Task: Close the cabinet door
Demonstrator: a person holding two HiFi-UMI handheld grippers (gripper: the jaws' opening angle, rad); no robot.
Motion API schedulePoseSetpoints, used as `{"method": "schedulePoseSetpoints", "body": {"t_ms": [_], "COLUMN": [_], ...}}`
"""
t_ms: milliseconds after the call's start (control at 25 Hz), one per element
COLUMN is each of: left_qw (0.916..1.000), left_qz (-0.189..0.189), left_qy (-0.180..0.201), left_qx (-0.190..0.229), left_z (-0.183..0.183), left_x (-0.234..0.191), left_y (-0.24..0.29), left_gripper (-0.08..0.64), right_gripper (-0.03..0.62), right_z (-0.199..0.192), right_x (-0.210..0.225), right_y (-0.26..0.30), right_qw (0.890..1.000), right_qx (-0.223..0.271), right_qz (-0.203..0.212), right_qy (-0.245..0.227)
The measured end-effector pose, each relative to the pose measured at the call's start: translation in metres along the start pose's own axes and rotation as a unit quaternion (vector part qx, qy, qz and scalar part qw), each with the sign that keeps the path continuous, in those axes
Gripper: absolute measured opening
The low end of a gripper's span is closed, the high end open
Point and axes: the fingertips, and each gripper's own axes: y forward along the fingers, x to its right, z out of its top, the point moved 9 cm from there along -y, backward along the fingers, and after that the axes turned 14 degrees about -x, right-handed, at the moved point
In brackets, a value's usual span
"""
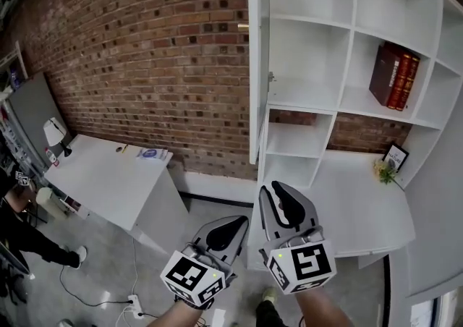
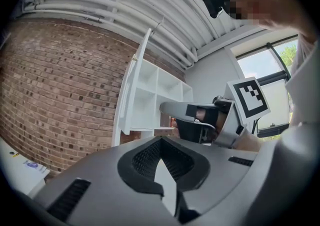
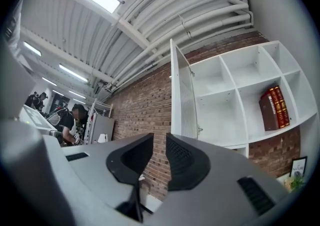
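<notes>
Cabinet door [image 1: 253, 65] stands swung open, a thin white panel seen edge-on in the head view. It hangs along the left edge of the white shelf unit [image 1: 311, 65], well apart from both tools. Nearest, at the bottom of the head view, the left gripper [image 1: 240, 223] and the right gripper [image 1: 277, 189] sit side by side and point toward the shelves, the right one a little further forward. In the left gripper view the left gripper's jaw tips meet and hold nothing. In the right gripper view the right gripper's jaws stand slightly apart, with only brick showing through the gap and nothing between the pads. Below the grippers on the grey floor lies a power strip [image 1: 134, 302] with its cable. Beyond it, a white table [image 1: 108, 181] on the left carries a small lamp [image 1: 56, 134], and a person [image 1: 14, 210] stands at that edge of the view. To the right a white desk top [image 1: 362, 210] runs under the shelves and bears a small plant [image 1: 385, 171] and a picture frame [image 1: 395, 155]. Higher up, red books [image 1: 394, 76] lean in one compartment. Farthest back is the brick wall [image 1: 145, 43], behind the table and visible through the unit's open lower section.
</notes>
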Motion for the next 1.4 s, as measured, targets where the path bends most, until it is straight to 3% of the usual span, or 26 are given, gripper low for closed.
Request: {"method": "schedulePoseSetpoints", "body": {"t_ms": [320, 560, 720, 1000, 1400], "left_qw": [0.9972, 0.9957, 0.9964, 0.9984, 0.9997], "left_qz": [0.07, 0.086, 0.077, 0.046, 0.007], "left_qy": [-0.024, -0.036, -0.036, -0.033, -0.025], "left_qx": [0.005, -0.003, -0.005, -0.001, -0.001], "left_z": [0.014, 0.011, 0.008, 0.01, 0.013], "left_x": [-0.039, -0.058, -0.071, -0.083, -0.077], "left_y": [0.058, 0.074, 0.073, 0.071, 0.08], "left_gripper": [0.011, 0.011, 0.011, 0.011, 0.011], "right_gripper": [0.133, 0.144, 0.143, 0.106, 0.092], "right_z": [0.023, 0.025, 0.025, 0.026, 0.024], "right_x": [0.041, 0.045, 0.038, 0.032, 0.05], "right_y": [0.083, 0.116, 0.128, 0.128, 0.108], "right_qw": [0.998, 0.996, 0.993, 0.991, 0.993], "right_qx": [0.03, 0.047, 0.037, 0.024, 0.015], "right_qz": [0.034, 0.016, -0.021, -0.074, -0.1], "right_qy": [-0.037, -0.073, -0.107, -0.111, -0.061]}}
